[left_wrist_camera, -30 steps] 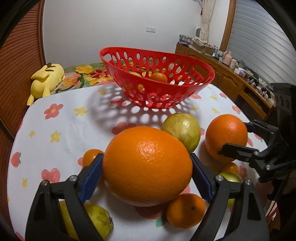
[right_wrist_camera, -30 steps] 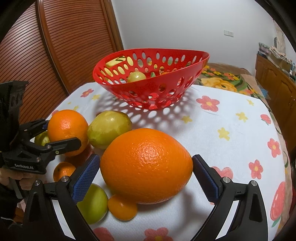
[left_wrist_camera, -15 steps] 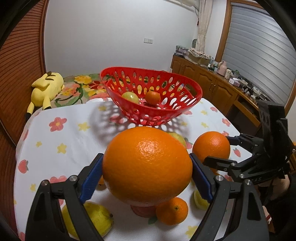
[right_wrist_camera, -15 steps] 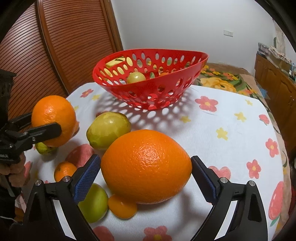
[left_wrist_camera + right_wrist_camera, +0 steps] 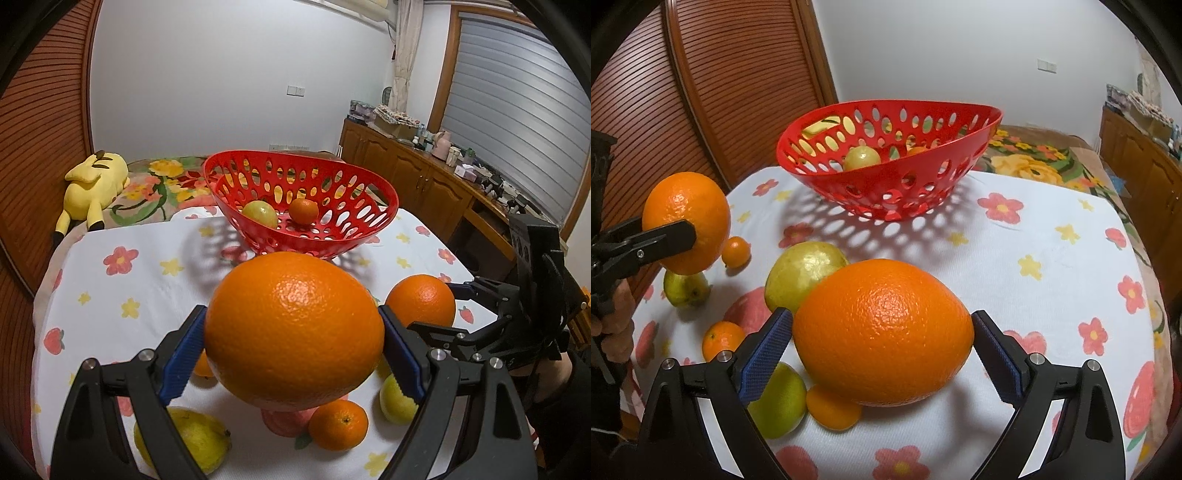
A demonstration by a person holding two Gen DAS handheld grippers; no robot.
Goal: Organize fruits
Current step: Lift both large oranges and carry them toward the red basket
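Note:
My left gripper [image 5: 293,350] is shut on a large orange [image 5: 293,328] and holds it well above the table; it also shows in the right wrist view [image 5: 686,222]. My right gripper [image 5: 882,350] is closed around a second large orange [image 5: 882,338], low over the table, seen also in the left wrist view [image 5: 420,301]. A red perforated basket [image 5: 332,236] stands at the far side and holds a green fruit [image 5: 259,214] and a small tangerine [image 5: 303,211].
Loose fruit lies on the flowered tablecloth [image 5: 1034,236]: a big yellow-green fruit [image 5: 805,271], small tangerines [image 5: 722,339], green fruits [image 5: 779,402], a yellow pear-like fruit [image 5: 199,439]. A yellow plush toy [image 5: 92,181] lies beyond the table. Wooden cabinets [image 5: 417,184] stand at right.
My left gripper has lifted its orange up off the table and higher. The right gripper with its orange has stayed nearly still.

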